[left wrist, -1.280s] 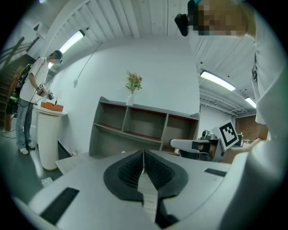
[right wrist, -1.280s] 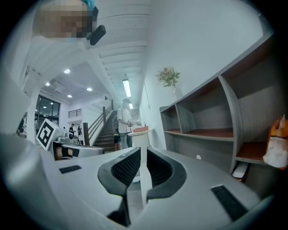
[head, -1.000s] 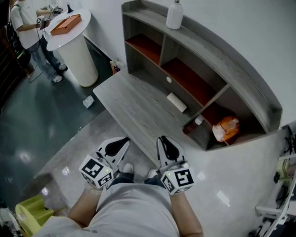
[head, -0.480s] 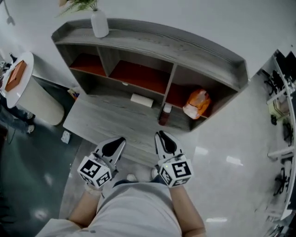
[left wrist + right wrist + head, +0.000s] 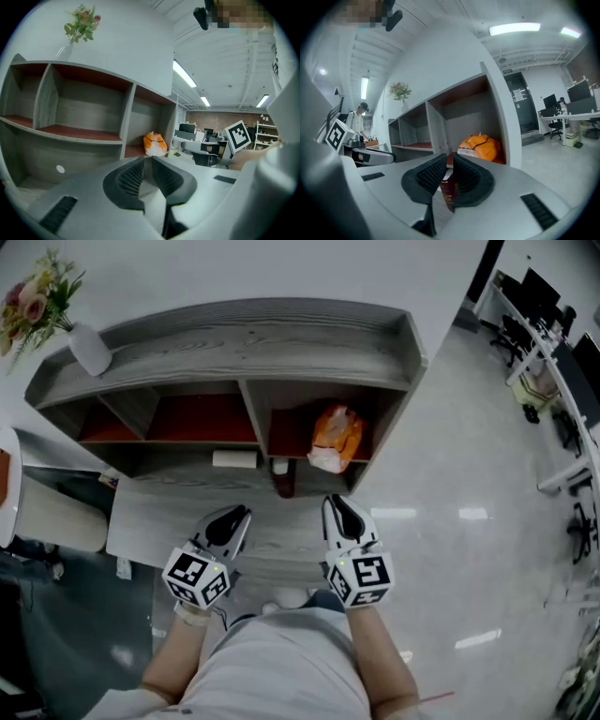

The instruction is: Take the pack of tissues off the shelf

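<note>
A curved grey wooden shelf unit with red-brown compartment floors [image 5: 234, 343] stands against the wall, and a low grey wooden desk [image 5: 159, 517] runs out from under it towards the person. The white oblong pack of tissues [image 5: 234, 458] lies flat at the foot of the shelf unit, below the floor of its middle compartment and right at the front edge. Lying that far forward, it looks reachable without going deep under the shelf.

Just to the right of the pack, below the shelf unit's upright divider, stands a dark red bottle with a pale cap [image 5: 283, 482]. It is close enough that a sideways approach from that side could knock it. A crumpled orange plastic bag [image 5: 337, 439] sits in the shelf unit's right compartment, clear of the pack. A white vase of flowers [image 5: 91, 351] stands on the shelf unit's top at its left end, well out of the way.

Both tongs are held low in front of the shelf unit, over the near part of the desk and short of everything on it.

- **Left tongs** [image 5: 240, 514]: these point roughly at the pack. The jaws are just starting to open, with only a slim gap and nothing between them, probably getting ready for the grasp.
- **Right tongs** [image 5: 335, 502]: the jaws are almost together and grip nothing. The red bottle only shows through the slit between them, farther off. These tongs seem merely parked, leaving the reach to the left side.

The pack is untouched, so the task looks barely begun.
</note>
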A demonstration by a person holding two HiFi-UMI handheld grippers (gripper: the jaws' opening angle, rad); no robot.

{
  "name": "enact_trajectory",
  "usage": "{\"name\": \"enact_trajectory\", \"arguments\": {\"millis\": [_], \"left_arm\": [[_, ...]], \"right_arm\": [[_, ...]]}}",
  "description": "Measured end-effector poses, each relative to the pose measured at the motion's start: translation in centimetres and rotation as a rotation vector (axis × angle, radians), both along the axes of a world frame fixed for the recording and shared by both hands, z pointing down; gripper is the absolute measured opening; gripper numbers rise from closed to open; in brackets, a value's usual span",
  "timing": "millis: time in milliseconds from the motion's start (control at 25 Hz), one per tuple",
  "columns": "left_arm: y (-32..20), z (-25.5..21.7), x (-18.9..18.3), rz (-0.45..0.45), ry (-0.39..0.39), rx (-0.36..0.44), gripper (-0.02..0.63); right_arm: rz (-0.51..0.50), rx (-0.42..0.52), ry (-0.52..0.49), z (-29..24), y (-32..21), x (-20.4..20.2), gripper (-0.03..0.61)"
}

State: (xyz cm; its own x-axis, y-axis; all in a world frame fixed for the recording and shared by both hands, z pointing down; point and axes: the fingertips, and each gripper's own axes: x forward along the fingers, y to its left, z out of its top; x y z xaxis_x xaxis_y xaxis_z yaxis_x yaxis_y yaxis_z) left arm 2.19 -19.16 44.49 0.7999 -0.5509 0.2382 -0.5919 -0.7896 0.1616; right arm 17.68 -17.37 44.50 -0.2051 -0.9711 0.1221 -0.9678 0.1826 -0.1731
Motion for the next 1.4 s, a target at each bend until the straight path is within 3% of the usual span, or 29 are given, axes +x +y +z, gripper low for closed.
{"name": "enact_trajectory", "arguments": {"millis": [240,360,720,1040,1240,1400], "left_arm": [[-3.6,1.8,5.4,0.027,-0.057,-0.021,0.094],[-5.3,2.5,7.5,0.014,-0.069,-0.038,0.13],[-9.4,3.2,13.3,-0.005,-0.084,-0.031,0.161],[-10.8,3.6,16.4,0.026,-0.108,-0.022,0.152],[-10.1,3.7,17.2,0.064,-0.119,-0.003,0.051],[-9.8,3.5,16.8,0.06,-0.101,-0.013,0.04]], "right_arm": [[0.069,-0.016,-0.016,1.6,-2.4,4.5,0.04],[0.063,-0.027,-0.026,2.5,-4.0,5.8,0.135],[0.031,-0.044,-0.04,4.3,-7.7,7.7,0.137],[0.009,-0.092,0.002,5.2,-8.9,8.1,0.108],[0.0,-0.104,0.023,4.9,-9.1,8.0,0.051],[-0.015,-0.077,0.018,3.8,-8.7,7.3,0.035]]}}
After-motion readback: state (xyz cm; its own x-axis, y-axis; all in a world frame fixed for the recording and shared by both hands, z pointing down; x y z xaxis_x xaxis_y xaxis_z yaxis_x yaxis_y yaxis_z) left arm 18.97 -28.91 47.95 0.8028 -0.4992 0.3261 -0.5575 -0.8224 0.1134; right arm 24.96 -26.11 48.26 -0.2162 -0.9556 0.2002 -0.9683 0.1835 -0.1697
